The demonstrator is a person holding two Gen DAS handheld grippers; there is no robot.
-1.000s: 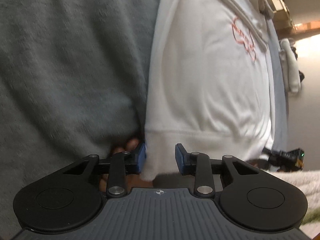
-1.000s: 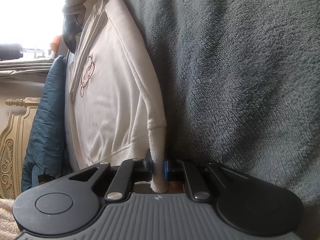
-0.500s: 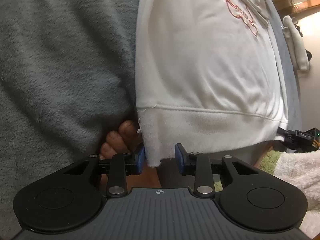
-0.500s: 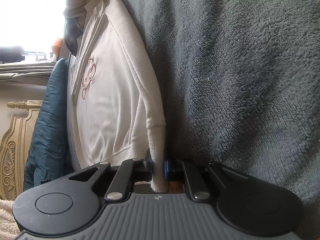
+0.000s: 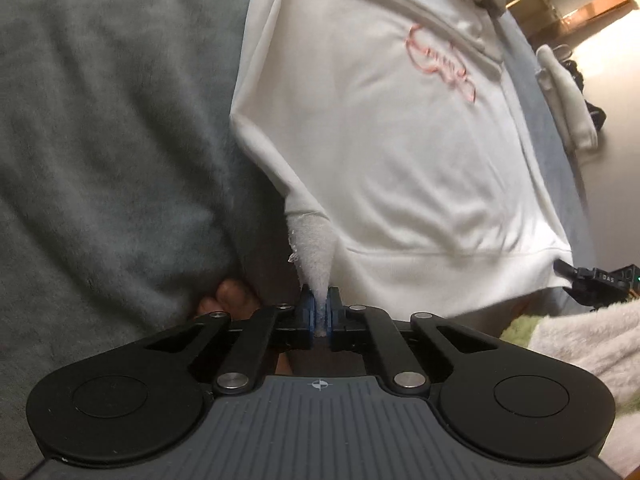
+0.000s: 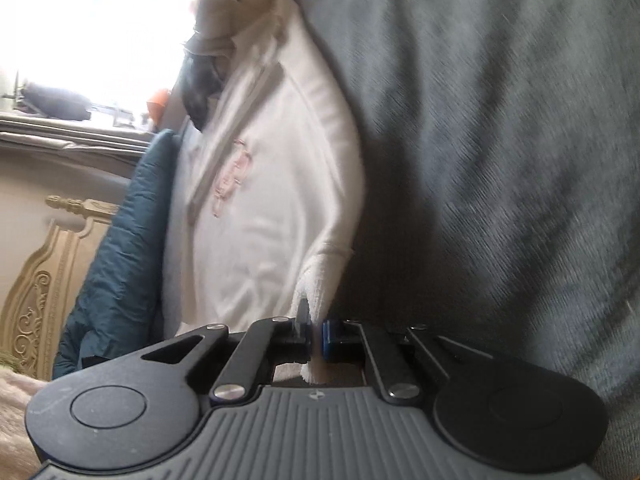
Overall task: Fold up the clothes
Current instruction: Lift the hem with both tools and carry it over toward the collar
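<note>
A white sweatshirt (image 5: 400,140) with pink lettering on its chest lies on a grey fleece blanket (image 5: 112,140). My left gripper (image 5: 319,312) is shut on one bottom hem corner, which is pulled into a peak between the blue pads. In the right wrist view the same sweatshirt (image 6: 272,208) lies on the blanket (image 6: 500,160). My right gripper (image 6: 316,340) is shut on the other hem corner, and the cloth hangs through the jaws.
A dark teal quilted garment (image 6: 116,264) lies beside the sweatshirt, with a carved cream headboard (image 6: 40,288) behind it. A pale fluffy towel (image 5: 588,344) and a black device (image 5: 600,280) are at the right. Someone's toes (image 5: 228,300) show under the blanket edge.
My left gripper has closed on the hem corner, which it straddled open before, and has lifted it into a peak. My right gripper stays shut on its corner and has shifted; the view is blurred.
</note>
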